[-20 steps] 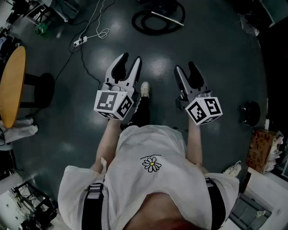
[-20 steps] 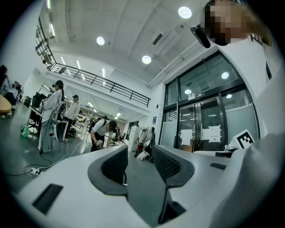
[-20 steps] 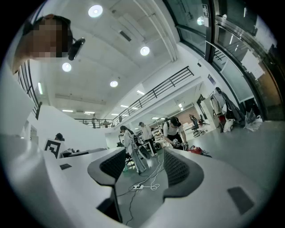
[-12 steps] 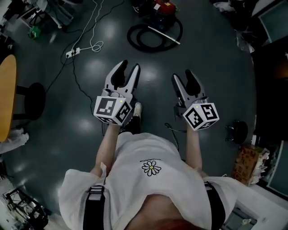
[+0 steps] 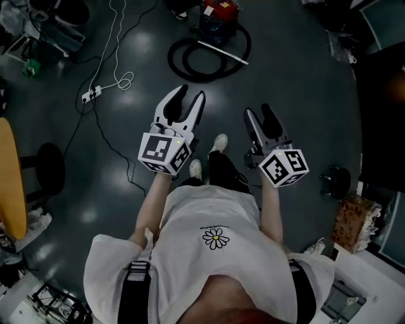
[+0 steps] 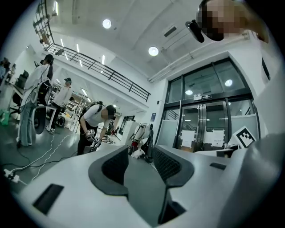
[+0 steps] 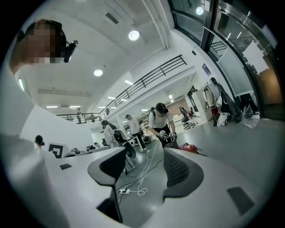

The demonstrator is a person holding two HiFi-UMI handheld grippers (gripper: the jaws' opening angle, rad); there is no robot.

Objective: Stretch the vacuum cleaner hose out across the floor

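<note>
The black vacuum hose (image 5: 204,60) lies coiled on the dark floor ahead of me, with a pale wand (image 5: 223,52) across the coil. It runs to the red vacuum cleaner (image 5: 219,14) at the top of the head view. My left gripper (image 5: 190,93) is held up at waist height, short of the coil, open with nothing between its jaws (image 6: 140,153). My right gripper (image 5: 258,111) is beside it, also open and empty (image 7: 142,161). The red cleaner (image 7: 190,148) shows low on the floor past the right jaws.
A white power strip (image 5: 90,96) with white and black cables lies on the floor at the left. A black stool (image 5: 49,168) and a yellow tabletop (image 5: 11,180) stand at the far left, a cardboard box (image 5: 354,221) at the right. Other people (image 7: 161,122) work further off.
The person has stepped forward, so the coiled hose and the red cleaner have come nearer and lower in the head view. Both grippers stay raised, open and empty.
</note>
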